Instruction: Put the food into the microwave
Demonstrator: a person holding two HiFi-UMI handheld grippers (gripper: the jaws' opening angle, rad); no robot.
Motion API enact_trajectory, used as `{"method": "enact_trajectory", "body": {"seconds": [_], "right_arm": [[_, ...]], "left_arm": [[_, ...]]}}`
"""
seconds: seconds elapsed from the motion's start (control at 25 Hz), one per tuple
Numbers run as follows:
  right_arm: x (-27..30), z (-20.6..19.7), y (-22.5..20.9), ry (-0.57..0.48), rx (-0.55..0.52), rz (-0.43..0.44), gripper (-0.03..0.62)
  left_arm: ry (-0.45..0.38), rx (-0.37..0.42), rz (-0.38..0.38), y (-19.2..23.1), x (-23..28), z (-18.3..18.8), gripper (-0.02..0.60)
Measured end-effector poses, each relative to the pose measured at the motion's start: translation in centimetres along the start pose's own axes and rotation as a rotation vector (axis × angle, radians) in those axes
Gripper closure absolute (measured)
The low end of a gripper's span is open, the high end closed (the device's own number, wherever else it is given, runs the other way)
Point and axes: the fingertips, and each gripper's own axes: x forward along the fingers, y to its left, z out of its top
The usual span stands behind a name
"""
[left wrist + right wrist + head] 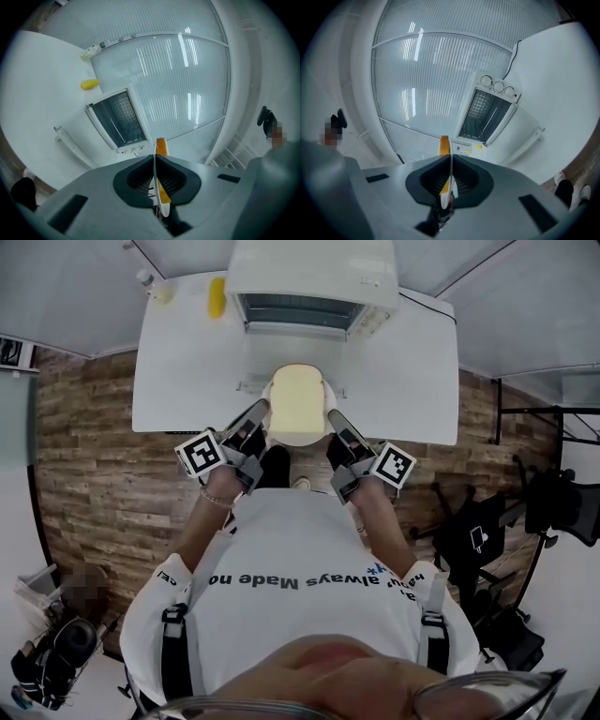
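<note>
**Holding the plate by both edges before the open microwave**

My left gripper (pixel 264 411) is clamped on the near-left rim of the plate (pixel 298 438), and my right gripper (pixel 331 416) is clamped on the opposite rim. In each gripper view the jaws are pressed together with only the thin white edge between them. The bread (pixel 298 397) lies flat on the plate, between my two grippers. I judge the two-sided hold is there to keep the plate level, so the slice does not slide.

The microwave (pixel 314 277) stands straight ahead of both jaws on the table (pixel 178 381). Its door (pixel 86 136) is dropped open toward me and sits under the far part of the plate. The plate looks raised above the door, though I cannot tell whether they touch.

The way in lies forward over the door. The opening looks wider than the plate, but my grippers stick out on either side, so its side walls are the edges I would watch. A yellow thing (pixel 217 298) sits well off to the left, out of the path.
</note>
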Motion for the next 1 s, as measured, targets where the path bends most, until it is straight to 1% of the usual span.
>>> {"method": "enact_trajectory", "body": {"seconds": [0.36, 0.52, 0.8, 1.0], "right_arm": [[8.1, 2.8, -0.6, 0.003, 0.004, -0.011, 0.572], [10.8, 4.0, -0.7, -0.001, 0.006, -0.018, 0.572], [13.8, 5.5, -1.1, -0.021, 0.005, -0.019, 0.572], [14.1, 6.2, -1.5, -0.023, 0.016, -0.029, 0.572]], "left_arm": [[0.005, -0.01, 0.017, 2.5, 2.9, 7.7, 0.563], [0.012, -0.016, 0.01, 3.2, 4.1, 10.2, 0.563], [0.03, -0.009, 0.009, 4.2, 5.8, 13.3, 0.563], [0.033, -0.018, 0.014, 4.5, 6.6, 13.6, 0.563]]}}
